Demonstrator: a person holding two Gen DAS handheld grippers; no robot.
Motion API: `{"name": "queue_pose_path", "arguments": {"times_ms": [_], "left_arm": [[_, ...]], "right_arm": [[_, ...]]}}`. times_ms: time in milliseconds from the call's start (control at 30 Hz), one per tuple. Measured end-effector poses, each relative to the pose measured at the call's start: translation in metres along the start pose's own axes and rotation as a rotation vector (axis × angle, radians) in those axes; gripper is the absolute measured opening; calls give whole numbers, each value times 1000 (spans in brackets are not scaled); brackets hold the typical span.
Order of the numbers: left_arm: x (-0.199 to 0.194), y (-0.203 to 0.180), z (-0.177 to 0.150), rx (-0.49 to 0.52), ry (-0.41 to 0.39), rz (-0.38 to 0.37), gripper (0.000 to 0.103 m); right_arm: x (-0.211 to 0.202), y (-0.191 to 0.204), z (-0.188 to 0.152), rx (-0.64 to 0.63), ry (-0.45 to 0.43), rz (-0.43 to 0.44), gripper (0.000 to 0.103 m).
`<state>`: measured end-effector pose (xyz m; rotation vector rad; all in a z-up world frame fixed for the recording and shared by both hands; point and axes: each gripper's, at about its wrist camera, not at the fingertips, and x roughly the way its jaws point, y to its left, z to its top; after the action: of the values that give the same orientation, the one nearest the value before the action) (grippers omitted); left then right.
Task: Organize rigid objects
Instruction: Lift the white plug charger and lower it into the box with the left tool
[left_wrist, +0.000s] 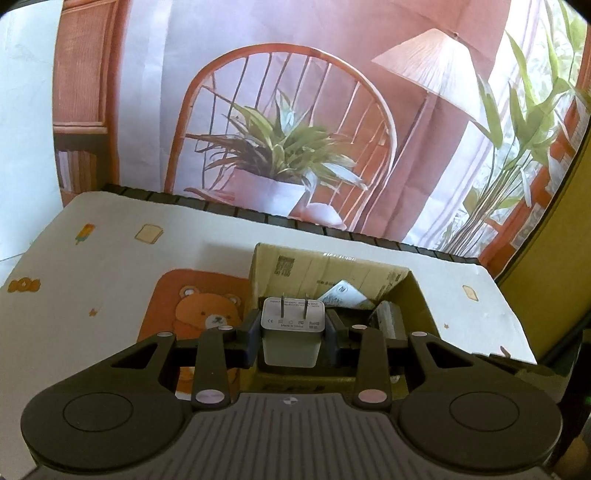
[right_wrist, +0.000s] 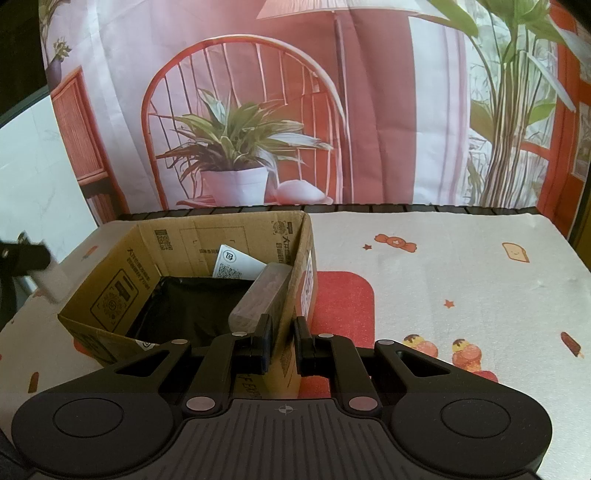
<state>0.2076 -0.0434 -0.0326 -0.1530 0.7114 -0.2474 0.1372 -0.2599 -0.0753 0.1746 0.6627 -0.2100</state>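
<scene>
A white two-prong plug adapter (left_wrist: 291, 343) sits between the pads of my left gripper (left_wrist: 293, 325), which is shut on it with the prongs pointing away. It hangs over the near wall of an open cardboard box (left_wrist: 332, 269). In the right wrist view the box (right_wrist: 184, 240) stands on the table, and my right gripper (right_wrist: 283, 332) is shut on its right wall. Inside lie a white QR-code card (right_wrist: 236, 266), a clear oblong case (right_wrist: 262, 295) leaning on that wall, and a black lining (right_wrist: 192, 302). The adapter (right_wrist: 50, 277) shows at the far left of this view.
The tablecloth (right_wrist: 461, 266) is white with cartoon prints, a red patch (right_wrist: 343, 295) right of the box and a bear print (left_wrist: 207, 314) left of it. A printed backdrop (right_wrist: 295, 110) hangs behind the table's far edge. The right table edge (left_wrist: 517, 325) drops off.
</scene>
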Motion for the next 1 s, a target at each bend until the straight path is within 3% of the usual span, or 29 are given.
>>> {"name": "queue_pose_path", "arguments": {"times_ms": [267, 667, 833, 1000], "left_arm": [[28, -24, 23, 61, 3, -47, 37], [136, -50, 28, 68, 194, -99, 37], [161, -54, 22, 45, 265, -91, 37], [173, -58, 20, 42, 280, -77, 37]], "right_arm": [[0, 0, 0, -1, 1, -1, 12], [1, 0, 1, 1, 2, 4, 12], [1, -2, 1, 4, 3, 7, 12], [2, -3, 1, 7, 4, 10, 12]]}}
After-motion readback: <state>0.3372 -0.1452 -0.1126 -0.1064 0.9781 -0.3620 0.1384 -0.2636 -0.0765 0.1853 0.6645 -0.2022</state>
